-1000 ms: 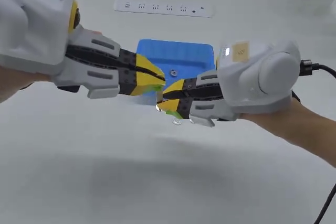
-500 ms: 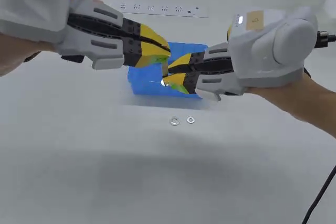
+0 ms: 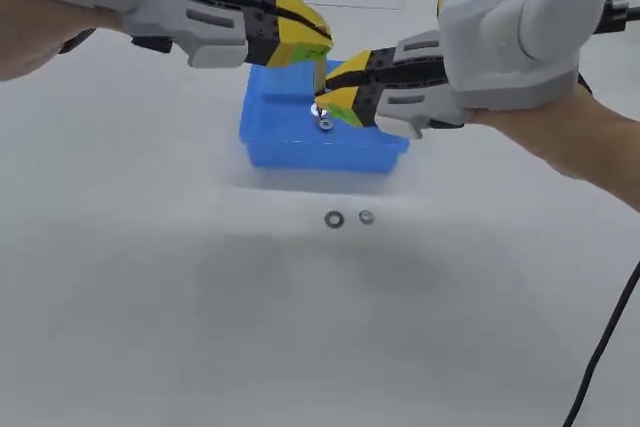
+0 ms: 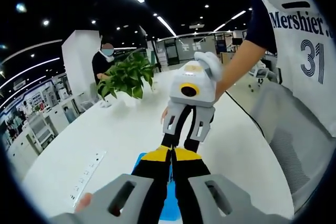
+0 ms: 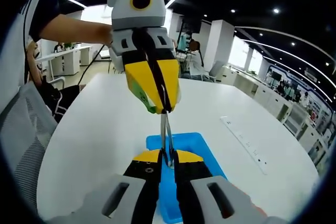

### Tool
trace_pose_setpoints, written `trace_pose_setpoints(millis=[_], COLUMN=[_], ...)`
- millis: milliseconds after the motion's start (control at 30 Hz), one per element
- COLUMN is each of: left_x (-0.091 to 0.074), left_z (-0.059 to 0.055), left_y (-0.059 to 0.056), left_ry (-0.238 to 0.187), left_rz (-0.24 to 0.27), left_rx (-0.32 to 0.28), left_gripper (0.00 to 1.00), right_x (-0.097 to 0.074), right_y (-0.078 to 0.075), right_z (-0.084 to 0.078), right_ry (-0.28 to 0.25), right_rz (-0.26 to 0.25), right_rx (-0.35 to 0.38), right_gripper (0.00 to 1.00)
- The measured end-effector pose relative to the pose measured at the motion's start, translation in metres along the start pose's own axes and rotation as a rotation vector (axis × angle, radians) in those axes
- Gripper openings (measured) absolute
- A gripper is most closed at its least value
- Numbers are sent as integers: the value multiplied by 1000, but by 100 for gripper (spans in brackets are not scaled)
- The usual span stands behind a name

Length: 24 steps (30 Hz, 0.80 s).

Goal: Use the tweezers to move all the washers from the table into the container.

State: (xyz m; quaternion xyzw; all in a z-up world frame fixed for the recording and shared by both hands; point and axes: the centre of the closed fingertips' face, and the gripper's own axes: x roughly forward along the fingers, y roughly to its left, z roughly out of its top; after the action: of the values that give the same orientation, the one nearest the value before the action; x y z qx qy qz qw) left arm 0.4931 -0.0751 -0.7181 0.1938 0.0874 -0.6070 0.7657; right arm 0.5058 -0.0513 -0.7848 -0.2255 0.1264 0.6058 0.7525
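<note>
Two washers lie side by side on the worktop, just in front of the blue container. A third washer sits inside it, under the tweezers. Above the container, the left gripper and right gripper both have their fingers pinched narrow on the tweezers.

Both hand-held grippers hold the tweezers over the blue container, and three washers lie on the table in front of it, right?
Not three: the head view shows two washers on the table in front of the blue container. The left hand-held gripper and right hand-held gripper do hold the tweezers over it.
</note>
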Motion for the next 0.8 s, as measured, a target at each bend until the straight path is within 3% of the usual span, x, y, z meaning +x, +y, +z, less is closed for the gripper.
trace_pose_setpoints(millis=[333, 500, 633, 800], left_x=[14, 18, 19, 20], left_z=[-37, -49, -56, -56], left_y=[11, 15, 16, 16], left_ry=[48, 60, 65, 63], left_rz=[-5, 3, 13, 12], left_rx=[-50, -75, -87, -93], left_gripper=[5, 5, 5, 5], right_x=[25, 33, 36, 38], right_y=[-7, -10, -8, -12], right_z=[-30, -40, -46, -48], right_ry=[48, 61, 77, 81], right_rz=[33, 41, 47, 41], right_rx=[45, 74, 81, 102], right_gripper=[10, 10, 11, 11])
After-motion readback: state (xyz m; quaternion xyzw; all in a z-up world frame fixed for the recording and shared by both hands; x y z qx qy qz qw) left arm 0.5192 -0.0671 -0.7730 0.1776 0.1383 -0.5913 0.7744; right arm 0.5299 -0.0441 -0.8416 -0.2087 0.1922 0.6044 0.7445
